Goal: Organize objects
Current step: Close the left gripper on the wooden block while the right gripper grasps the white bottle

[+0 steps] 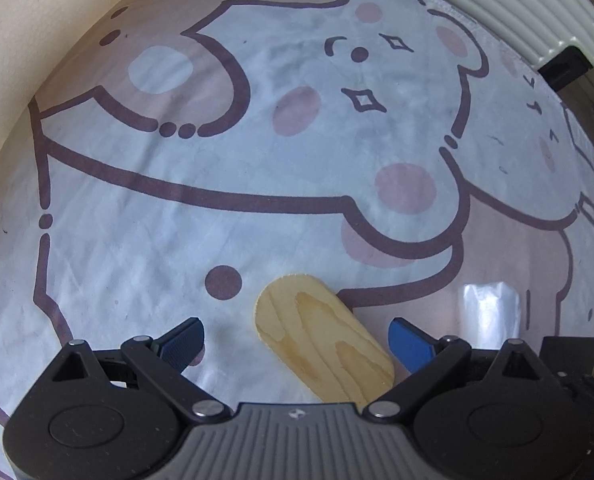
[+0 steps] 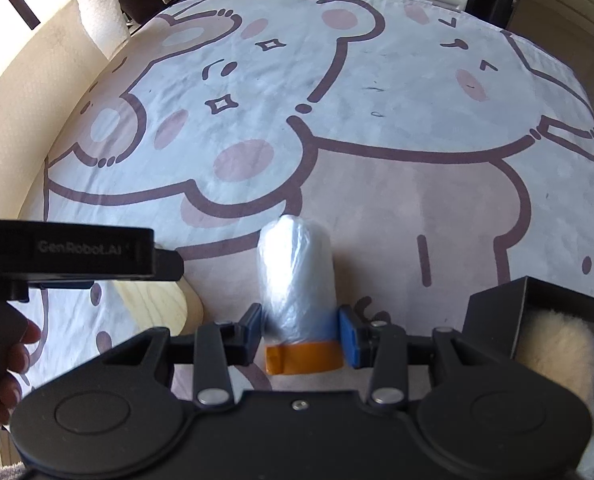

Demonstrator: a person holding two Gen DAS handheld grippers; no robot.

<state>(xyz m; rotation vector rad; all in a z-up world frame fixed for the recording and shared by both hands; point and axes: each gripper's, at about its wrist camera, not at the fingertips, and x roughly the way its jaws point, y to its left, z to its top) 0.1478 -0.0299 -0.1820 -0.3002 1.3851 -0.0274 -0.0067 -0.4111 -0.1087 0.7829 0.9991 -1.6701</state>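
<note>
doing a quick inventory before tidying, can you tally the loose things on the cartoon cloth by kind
Wooden board: 1, lying flat between the open left gripper fingers.
Roll of clear plastic bags: 1, with an orange band, clamped by the right gripper.
Black box: 1, holding something cream and fluffy.
Total: 3

Left gripper (image 1: 297, 340) pointed steeply down, blue-padded fingers (image 1: 181, 344) spread wide with nothing pressed between them. Right gripper (image 2: 301, 336) also angled downward, fingers (image 2: 351, 336) drawn in to a narrow gap and pressing on both sides of a roll of clear plastic bags (image 2: 297, 276). In the right wrist view, left gripper's black body seen from the side at far left, wrapped by the person's left hand (image 2: 13, 364), fingertips curled around the handle.
</note>
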